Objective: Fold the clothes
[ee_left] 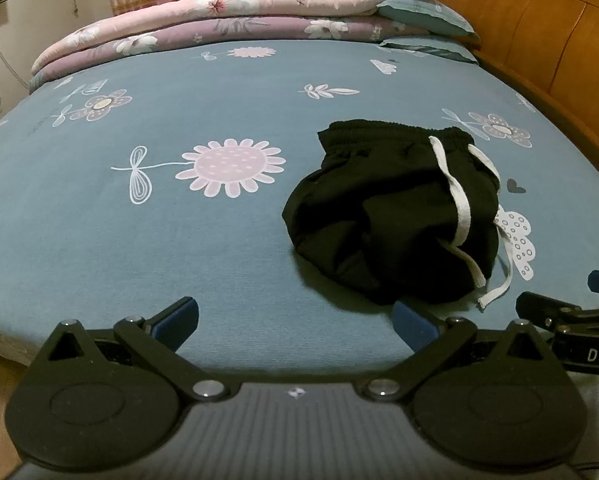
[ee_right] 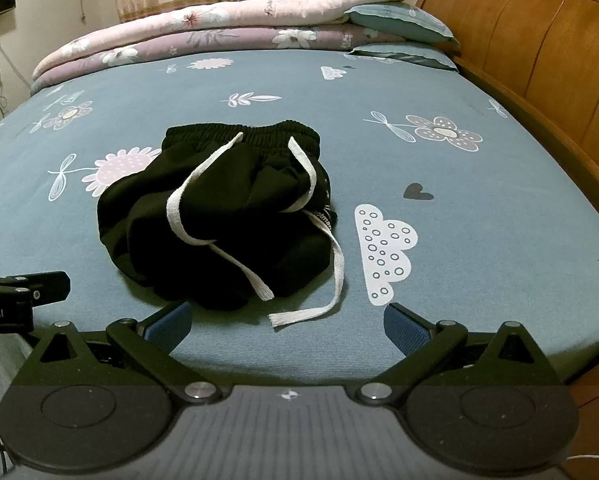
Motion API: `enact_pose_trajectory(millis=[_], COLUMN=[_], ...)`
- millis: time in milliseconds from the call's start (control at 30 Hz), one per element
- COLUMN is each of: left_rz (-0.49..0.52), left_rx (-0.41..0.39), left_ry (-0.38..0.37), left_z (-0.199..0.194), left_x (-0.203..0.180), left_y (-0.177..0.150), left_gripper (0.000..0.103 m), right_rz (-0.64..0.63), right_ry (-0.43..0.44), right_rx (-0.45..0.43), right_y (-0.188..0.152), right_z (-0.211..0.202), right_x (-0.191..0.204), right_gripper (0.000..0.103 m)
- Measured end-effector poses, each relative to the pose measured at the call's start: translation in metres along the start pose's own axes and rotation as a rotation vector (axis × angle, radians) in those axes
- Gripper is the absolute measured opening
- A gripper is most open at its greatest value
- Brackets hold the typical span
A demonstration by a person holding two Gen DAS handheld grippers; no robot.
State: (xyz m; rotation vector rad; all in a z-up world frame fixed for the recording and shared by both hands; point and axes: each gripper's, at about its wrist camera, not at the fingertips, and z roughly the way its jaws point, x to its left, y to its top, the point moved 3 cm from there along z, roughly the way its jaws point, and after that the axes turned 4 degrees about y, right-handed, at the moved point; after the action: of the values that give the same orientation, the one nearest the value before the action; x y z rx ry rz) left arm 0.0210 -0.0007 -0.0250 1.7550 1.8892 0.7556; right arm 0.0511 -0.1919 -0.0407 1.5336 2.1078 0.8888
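Note:
A pair of black shorts (ee_left: 391, 208) (ee_right: 219, 216) lies crumpled on the blue flowered bed sheet (ee_left: 179, 240) (ee_right: 479, 208), elastic waistband at the far side. Its white drawstring (ee_left: 457, 204) (ee_right: 183, 208) trails over the cloth toward the near edge. My left gripper (ee_left: 295, 326) hovers open at the bed's near edge, just left of the shorts, nothing between its blue pads. My right gripper (ee_right: 287, 326) is open too, its left pad close to the shorts' near hem and the drawstring end (ee_right: 299, 316). Each gripper shows at the edge of the other's view.
Folded pink and purple quilts (ee_left: 227, 20) (ee_right: 203, 32) and blue pillows (ee_left: 423, 16) (ee_right: 399, 20) are stacked along the far side. A wooden headboard (ee_left: 539, 40) (ee_right: 539, 48) rises on the right. A curtain hangs behind; cables run down the left wall.

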Motion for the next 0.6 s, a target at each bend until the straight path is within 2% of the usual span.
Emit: enact_pose_trajectory(millis=[600], left_rz=[0.008], left_rx=[-0.026], left_ry=[0.013], left_z=[-0.0041], left_x=[0.0008], left_y=[0.0031], left_gripper=[0.102], right_rz=[0.009], right_ry=[0.004], right_rx=[-0.006], right_y=[0.0015], right_z=[-0.0013], right_x=[-0.0038], right_gripper=[0.103])
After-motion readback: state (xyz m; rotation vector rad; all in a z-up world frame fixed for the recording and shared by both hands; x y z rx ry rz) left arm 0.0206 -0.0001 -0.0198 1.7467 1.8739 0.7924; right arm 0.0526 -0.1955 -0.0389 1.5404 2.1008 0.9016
